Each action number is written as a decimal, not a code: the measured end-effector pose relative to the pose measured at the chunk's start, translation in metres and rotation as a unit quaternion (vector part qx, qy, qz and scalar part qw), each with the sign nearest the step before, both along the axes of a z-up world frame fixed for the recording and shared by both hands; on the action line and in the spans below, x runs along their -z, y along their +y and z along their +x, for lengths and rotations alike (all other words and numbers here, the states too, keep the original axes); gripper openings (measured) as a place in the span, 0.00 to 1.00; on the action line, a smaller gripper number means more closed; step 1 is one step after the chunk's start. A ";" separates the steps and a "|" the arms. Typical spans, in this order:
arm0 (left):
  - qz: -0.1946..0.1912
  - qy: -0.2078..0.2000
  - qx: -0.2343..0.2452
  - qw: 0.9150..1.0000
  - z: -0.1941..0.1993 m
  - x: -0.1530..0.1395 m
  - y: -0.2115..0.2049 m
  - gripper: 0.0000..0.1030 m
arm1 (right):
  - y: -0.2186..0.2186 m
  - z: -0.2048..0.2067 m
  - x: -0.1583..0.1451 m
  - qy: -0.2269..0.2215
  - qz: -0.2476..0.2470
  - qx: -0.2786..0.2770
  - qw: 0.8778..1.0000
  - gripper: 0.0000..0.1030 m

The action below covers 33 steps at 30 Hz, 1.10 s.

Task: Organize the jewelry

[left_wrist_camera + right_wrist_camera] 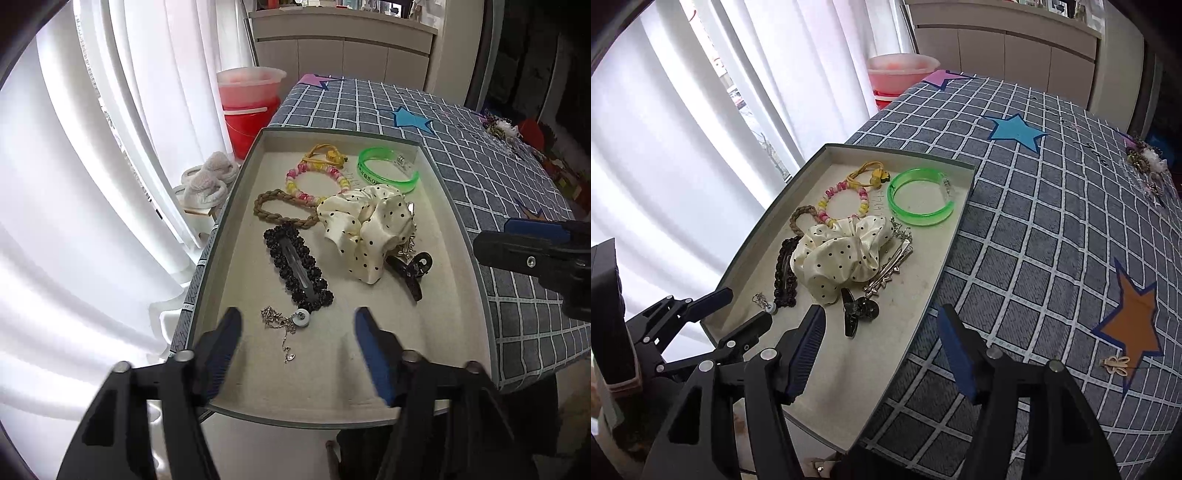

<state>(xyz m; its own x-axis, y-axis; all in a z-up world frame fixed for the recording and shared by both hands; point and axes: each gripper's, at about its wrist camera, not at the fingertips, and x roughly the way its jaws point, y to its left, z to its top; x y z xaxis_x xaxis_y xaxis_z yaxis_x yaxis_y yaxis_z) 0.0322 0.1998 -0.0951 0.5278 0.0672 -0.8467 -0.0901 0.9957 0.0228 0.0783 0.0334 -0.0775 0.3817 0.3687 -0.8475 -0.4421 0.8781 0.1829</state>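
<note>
Item 1, my left gripper (297,325): jaws spread wide, nothing between the pads, hanging over the near end of the tray (454,236).

Item 2, my right gripper (881,321): jaws apart, empty, straddling the tray's right wall above the checked tablecloth (1034,258).

Item 3, silver chain with round pendant (284,323): on the tray floor just beyond my left fingertips, trailing toward 6 o'clock.

Item 4, black beaded barrette (297,267): long axis running 11 to 5 o'clock, its near end by the pendant.

Item 5, black claw clip (408,271): at 3 o'clock of the barrette, touching the polka-dot scrunchie (365,229).

Item 6, green bangle (388,168): flat in the tray's far right corner.
</note>
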 end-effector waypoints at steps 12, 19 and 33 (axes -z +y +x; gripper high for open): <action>0.004 -0.007 -0.008 1.000 -0.015 -0.016 -0.001 1.00 | -0.008 -0.012 -0.012 0.002 -0.031 -0.009 0.999 0.76; 0.004 -0.010 -0.020 1.000 -0.028 -0.028 -0.004 1.00 | -0.014 -0.020 -0.016 -0.002 -0.035 -0.005 0.999 0.80; 0.028 -0.039 -0.040 0.998 -0.053 -0.060 -0.014 1.00 | -0.021 -0.042 -0.044 -0.039 -0.037 0.001 0.999 0.92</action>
